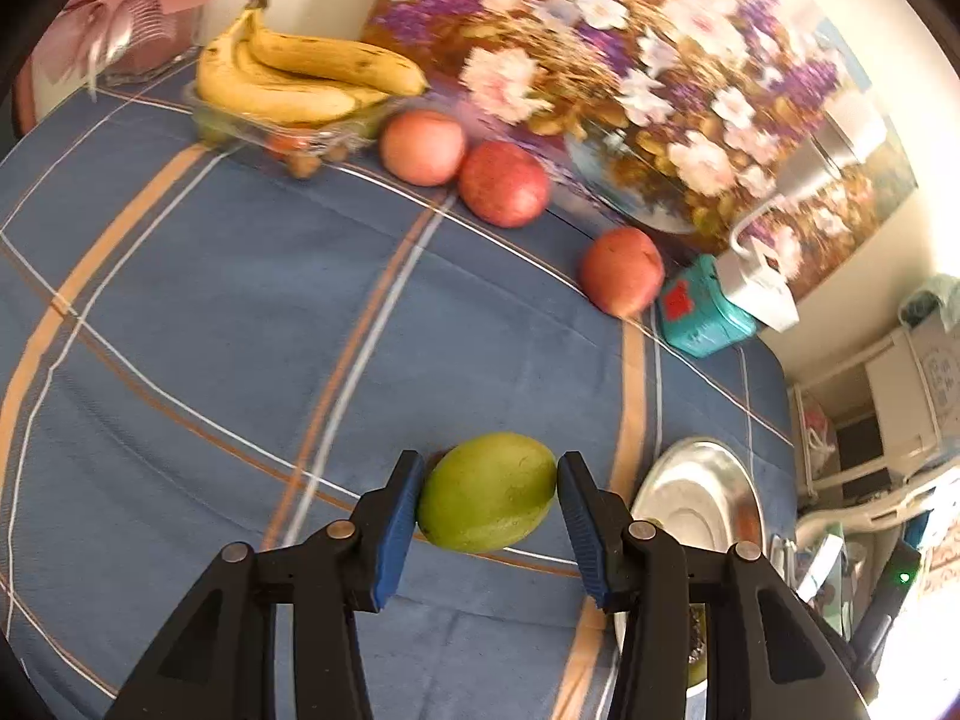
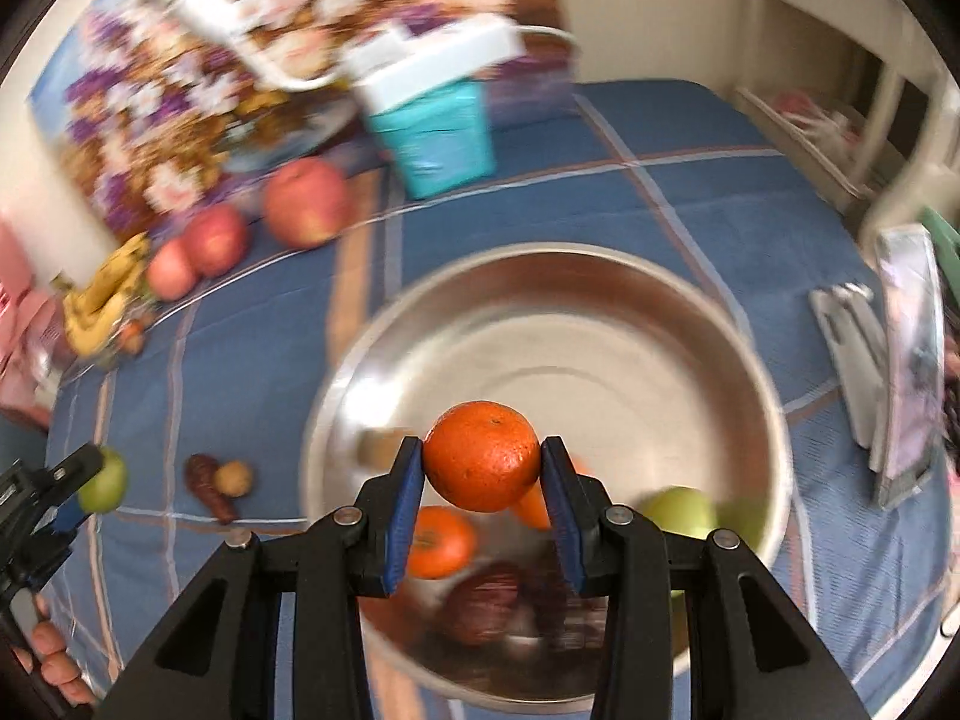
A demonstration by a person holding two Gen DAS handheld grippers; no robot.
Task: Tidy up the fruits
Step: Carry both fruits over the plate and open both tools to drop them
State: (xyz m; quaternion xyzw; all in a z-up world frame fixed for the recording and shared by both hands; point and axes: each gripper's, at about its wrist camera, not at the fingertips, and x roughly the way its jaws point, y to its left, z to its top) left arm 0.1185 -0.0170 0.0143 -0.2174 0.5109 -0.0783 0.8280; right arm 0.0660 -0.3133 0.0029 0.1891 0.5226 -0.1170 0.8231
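Observation:
My left gripper (image 1: 487, 495) is shut on a green mango (image 1: 487, 491) above the blue checked tablecloth (image 1: 240, 312). It shows in the right wrist view (image 2: 90, 483) at the far left, with the mango (image 2: 108, 480). My right gripper (image 2: 483, 471) is shut on an orange (image 2: 482, 456) and holds it over a steel bowl (image 2: 600, 324). The bowl holds another orange (image 2: 441, 543), a green fruit (image 2: 681, 513) and a dark red fruit (image 2: 486, 600). The bowl (image 1: 702, 492) lies right of my left gripper.
Bananas (image 1: 294, 75) lie on a clear tray at the back. Three red apples (image 1: 423, 147) (image 1: 504, 183) (image 1: 621, 270) line the floral picture (image 1: 630, 72). A teal tissue box (image 1: 702, 309) stands at the back right. Small brown fruits (image 2: 219, 480) lie left of the bowl.

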